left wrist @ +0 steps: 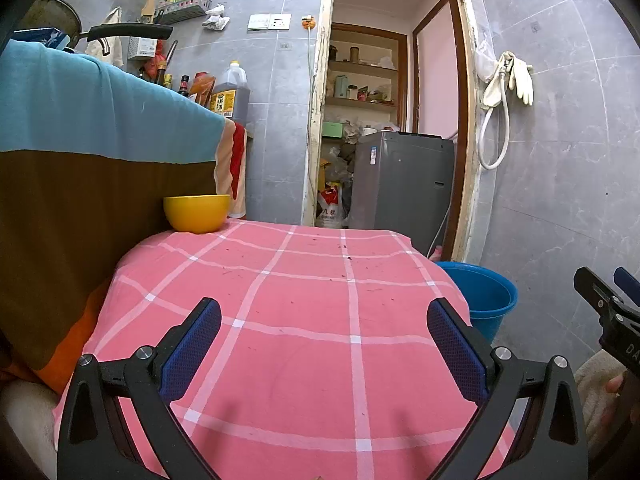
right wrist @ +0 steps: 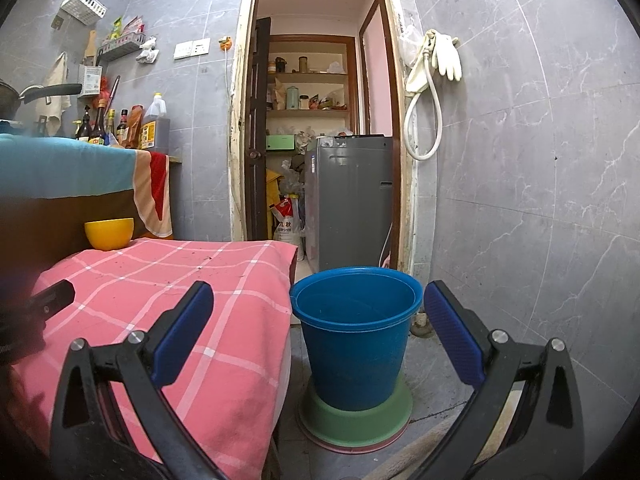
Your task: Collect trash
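Over the tabletop [left wrist: 280,340] draped in a pink cloth with white checks, we hold our left tool [left wrist: 324,316] with its blue-padded fingers spread wide and nothing between them. Small dark crumbs of trash [left wrist: 348,258] speckle the cloth, mostly toward its far side. At the far left corner sits a round yellow plastic bowl [left wrist: 197,213], touching the brown panel behind it. Our right tool [right wrist: 318,304] hangs off the tabletop's right edge, likewise spread wide and empty, and between its fingers we see a blue plastic bucket [right wrist: 355,344] standing upright on a green round base [right wrist: 356,424] on the floor, just beside the tabletop. We cannot tell whether the bucket holds anything.
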`<state>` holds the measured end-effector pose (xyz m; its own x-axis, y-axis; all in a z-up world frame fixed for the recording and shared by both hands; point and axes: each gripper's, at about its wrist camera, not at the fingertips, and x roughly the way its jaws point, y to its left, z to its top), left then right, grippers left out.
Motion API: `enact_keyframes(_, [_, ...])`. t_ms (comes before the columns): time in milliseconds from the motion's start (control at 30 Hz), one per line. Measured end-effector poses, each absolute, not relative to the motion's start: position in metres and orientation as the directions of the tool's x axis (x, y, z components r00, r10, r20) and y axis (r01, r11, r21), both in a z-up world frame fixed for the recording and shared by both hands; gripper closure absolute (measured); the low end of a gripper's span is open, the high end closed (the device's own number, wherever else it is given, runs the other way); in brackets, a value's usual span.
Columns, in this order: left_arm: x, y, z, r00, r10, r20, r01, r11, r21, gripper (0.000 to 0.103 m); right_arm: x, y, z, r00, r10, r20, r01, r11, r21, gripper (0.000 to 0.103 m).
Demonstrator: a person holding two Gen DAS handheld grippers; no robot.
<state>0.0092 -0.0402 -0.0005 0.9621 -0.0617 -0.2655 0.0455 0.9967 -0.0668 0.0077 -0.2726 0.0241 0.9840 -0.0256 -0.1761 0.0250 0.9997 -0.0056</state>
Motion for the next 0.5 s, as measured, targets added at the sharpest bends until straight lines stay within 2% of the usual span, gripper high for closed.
enact_keyframes(500, [0.0085,-0.04,-0.0001,0.963,-0.062,-0.263,0.047,0.997,-0.064,0.002,0.0068,-0.2721,0.024,0.984,-0.025,-0.175,0.025,1.0,-0.005,0.0])
